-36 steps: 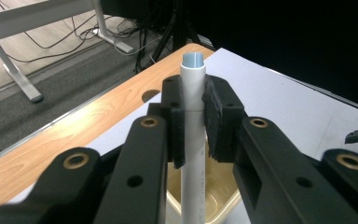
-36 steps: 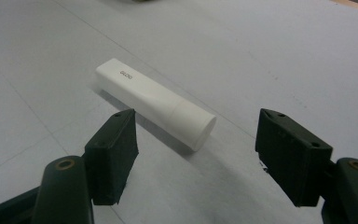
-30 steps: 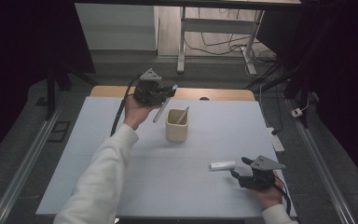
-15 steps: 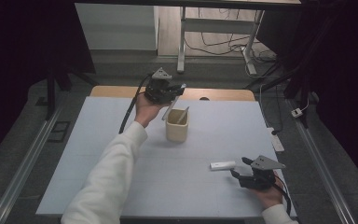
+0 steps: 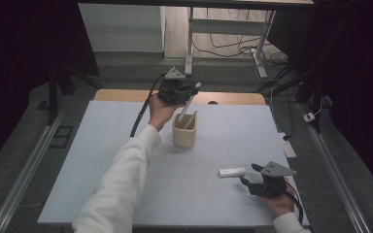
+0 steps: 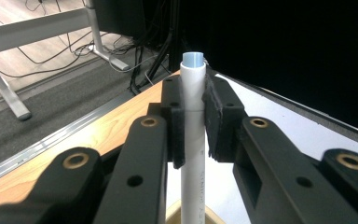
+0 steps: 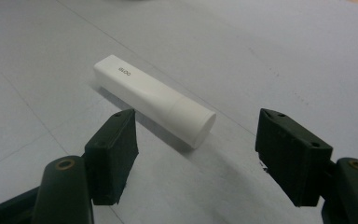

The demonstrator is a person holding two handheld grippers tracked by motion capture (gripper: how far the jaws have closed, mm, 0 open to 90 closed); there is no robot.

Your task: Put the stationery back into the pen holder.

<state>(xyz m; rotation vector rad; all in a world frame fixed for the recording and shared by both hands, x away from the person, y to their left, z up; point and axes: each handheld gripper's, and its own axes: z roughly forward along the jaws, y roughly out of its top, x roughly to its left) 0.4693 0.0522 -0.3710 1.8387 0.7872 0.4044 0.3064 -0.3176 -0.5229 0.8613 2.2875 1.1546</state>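
The white tube [image 7: 154, 100] looks like smooth matt plastic with a slight sheen on its cap end. The table [image 5: 223, 204] has a matt pale blue-grey top, and a bare wood edge shows at the far side. The right gripper [image 7: 198, 156] has 2 matt black, rough-edged pads. The left gripper [image 6: 193, 122] pinches a smooth white plastic stick [image 6: 192, 140]; the beige cup [image 5: 184, 131] looks matt.

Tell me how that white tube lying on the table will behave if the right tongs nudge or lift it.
The white tube has a round cap end, so it may roll when nudged. Its smooth skin looks slippery. The open right tongs should probably close across its flatter end.
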